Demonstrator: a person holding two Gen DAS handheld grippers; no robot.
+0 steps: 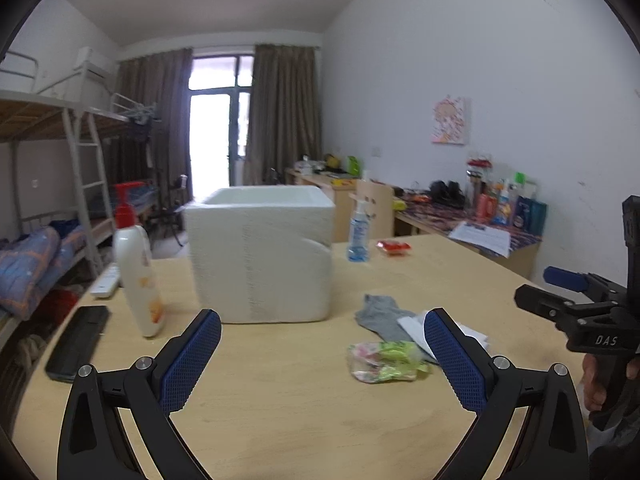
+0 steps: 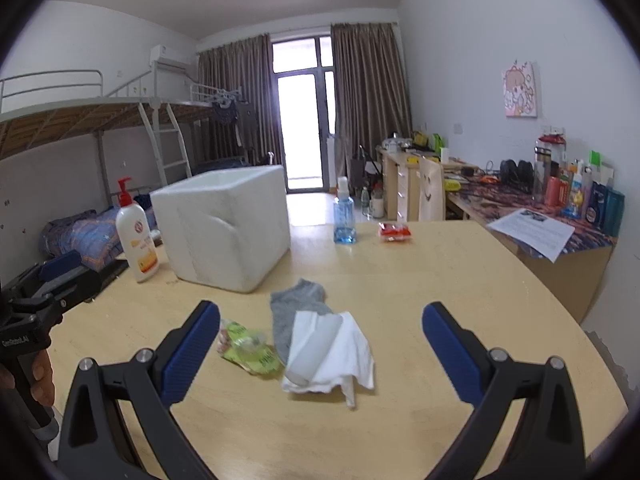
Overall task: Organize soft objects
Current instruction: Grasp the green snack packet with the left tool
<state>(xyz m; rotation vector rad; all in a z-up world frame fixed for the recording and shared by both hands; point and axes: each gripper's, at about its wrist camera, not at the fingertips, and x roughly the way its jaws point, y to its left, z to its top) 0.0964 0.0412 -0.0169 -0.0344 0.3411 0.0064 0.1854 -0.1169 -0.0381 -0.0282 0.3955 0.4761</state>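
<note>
A grey sock (image 2: 296, 312) (image 1: 380, 316), a white cloth (image 2: 332, 354) (image 1: 412, 326) and a crumpled green and pink plastic packet (image 2: 248, 346) (image 1: 384, 360) lie together on the wooden table (image 2: 440, 280). A white foam box (image 2: 224, 224) (image 1: 260, 256), open on top, stands behind them. My left gripper (image 1: 322, 354) is open and empty, in front of the box, with the packet by its right finger. My right gripper (image 2: 320, 348) is open and empty above the cloth and sock.
A lotion pump bottle (image 1: 138, 276) (image 2: 136, 236) stands left of the box, with a black remote (image 1: 78, 342) and a white remote (image 1: 106, 280) nearby. A blue spray bottle (image 2: 345, 216) and a red packet (image 2: 394, 232) sit further back. A cluttered desk (image 2: 540, 216) lines the right wall.
</note>
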